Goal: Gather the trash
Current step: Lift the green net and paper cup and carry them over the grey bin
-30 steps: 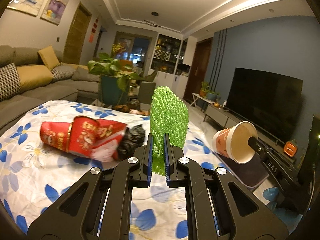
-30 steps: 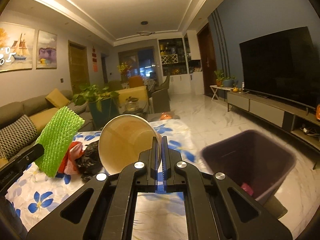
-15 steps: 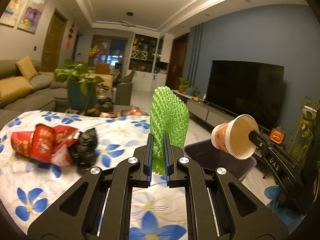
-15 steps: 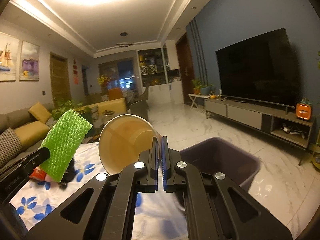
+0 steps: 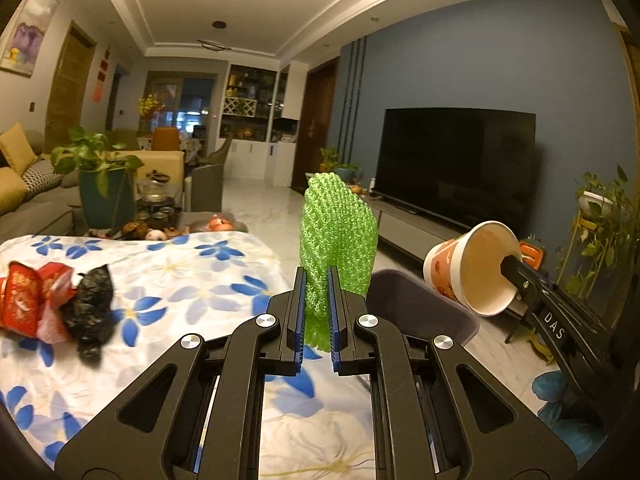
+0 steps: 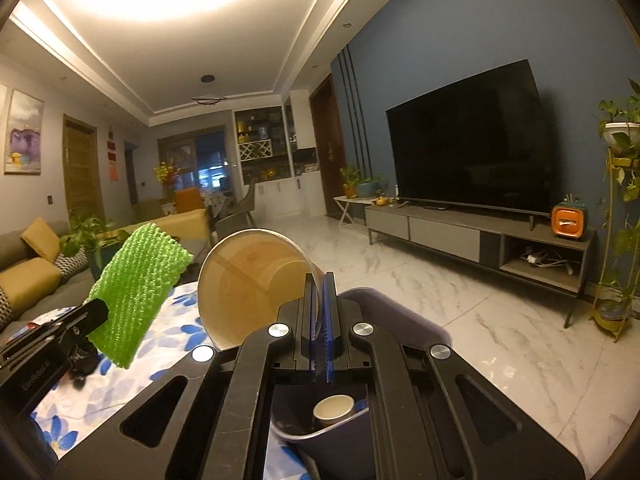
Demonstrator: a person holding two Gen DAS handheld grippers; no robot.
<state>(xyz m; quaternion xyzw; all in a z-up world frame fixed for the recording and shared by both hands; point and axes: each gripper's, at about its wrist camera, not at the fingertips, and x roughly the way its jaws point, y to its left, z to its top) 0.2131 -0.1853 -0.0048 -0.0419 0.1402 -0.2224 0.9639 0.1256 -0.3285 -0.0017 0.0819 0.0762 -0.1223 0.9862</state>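
Note:
My left gripper (image 5: 316, 280) is shut on a green foam net sleeve (image 5: 340, 236), which stands up above the table edge; the sleeve (image 6: 138, 292) also shows in the right wrist view. My right gripper (image 6: 319, 284) is shut on the rim of an empty paper cup (image 6: 252, 280), tilted mouth toward the camera. In the left wrist view that cup (image 5: 474, 268) hangs over the dark purple trash bin (image 5: 420, 308). The bin (image 6: 396, 320) sits directly under the right gripper and holds another paper cup (image 6: 334, 408). Red wrapping (image 5: 28, 300) and a black crumpled bag (image 5: 90, 312) lie on the table.
The table carries a white cloth with blue flowers (image 5: 192, 280). A TV (image 6: 468, 144) on a low grey cabinet (image 6: 472, 236) lines the blue wall. A sofa (image 6: 28, 276) and potted plant (image 5: 100, 184) stand at the left. Marble floor (image 6: 500, 340) spreads to the right.
Both grippers have swung right, away from the table middle. The bin now lies right under the right gripper, with a cup visible inside. The red wrapping and black bag slid to the left edge.

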